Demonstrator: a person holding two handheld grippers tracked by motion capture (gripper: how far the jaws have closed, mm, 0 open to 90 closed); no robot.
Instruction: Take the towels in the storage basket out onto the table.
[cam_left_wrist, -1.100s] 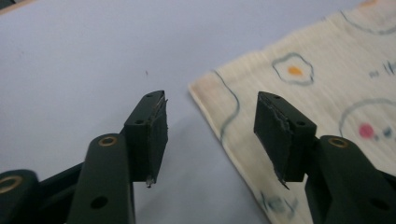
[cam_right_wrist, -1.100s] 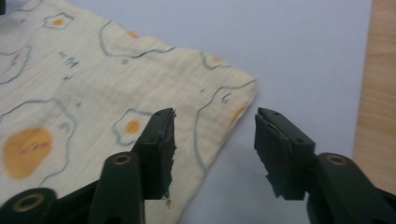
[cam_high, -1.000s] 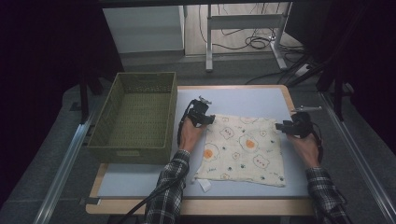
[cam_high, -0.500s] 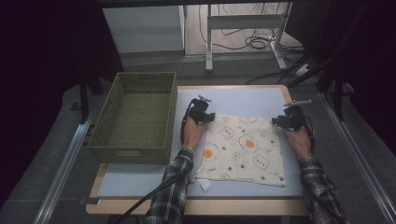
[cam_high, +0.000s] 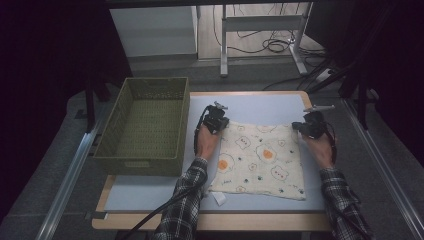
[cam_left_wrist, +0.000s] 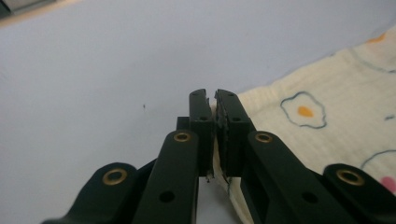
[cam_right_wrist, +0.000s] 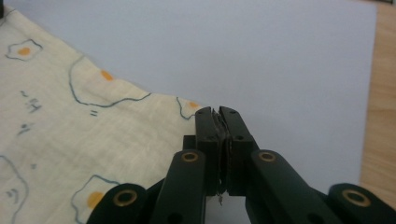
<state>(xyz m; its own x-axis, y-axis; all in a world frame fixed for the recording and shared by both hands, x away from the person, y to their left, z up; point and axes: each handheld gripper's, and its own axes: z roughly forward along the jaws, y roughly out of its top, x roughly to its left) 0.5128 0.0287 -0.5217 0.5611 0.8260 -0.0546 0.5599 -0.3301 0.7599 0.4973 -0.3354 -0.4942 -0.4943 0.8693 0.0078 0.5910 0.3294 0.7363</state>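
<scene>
While I watch from above, the cloth (cam_high: 260, 161) lies flat on the table (cam_high: 150, 192), its near edge towards me. My left gripper (cam_high: 216, 121) has just closed and pinches its far left corner; my right gripper (cam_high: 311, 126) has just closed on the far right corner. Left of the cloth stands a green basket (cam_high: 145, 125).
</scene>
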